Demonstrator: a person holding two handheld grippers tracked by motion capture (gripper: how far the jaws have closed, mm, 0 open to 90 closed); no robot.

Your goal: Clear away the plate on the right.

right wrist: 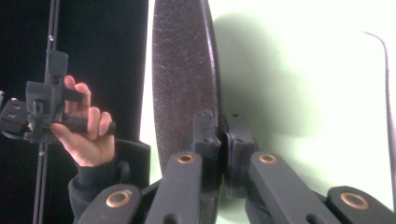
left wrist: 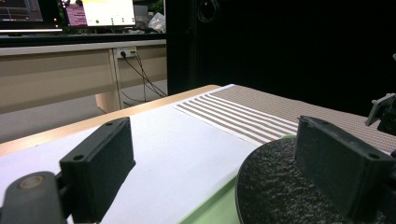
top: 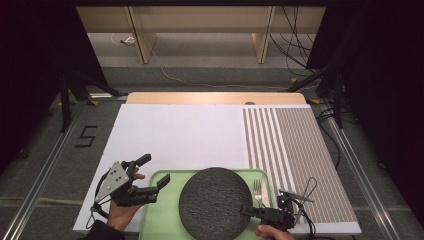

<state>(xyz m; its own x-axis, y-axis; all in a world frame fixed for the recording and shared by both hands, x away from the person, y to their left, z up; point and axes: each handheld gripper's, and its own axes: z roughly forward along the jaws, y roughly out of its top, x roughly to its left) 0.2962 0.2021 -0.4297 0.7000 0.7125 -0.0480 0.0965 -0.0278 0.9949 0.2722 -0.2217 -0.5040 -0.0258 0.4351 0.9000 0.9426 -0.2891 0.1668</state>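
Grey floor (top: 210,75), wooden desk legs (top: 142,42)

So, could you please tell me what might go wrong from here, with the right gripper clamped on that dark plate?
1. The right gripper pinches only the near rim of the dark plate, so the plate may tilt or slip out if lifted.
2. A fork lies on the green tray close beside the plate's right edge; moving the plate could knock it.
3. The left gripper is open just left of the plate and could be bumped.
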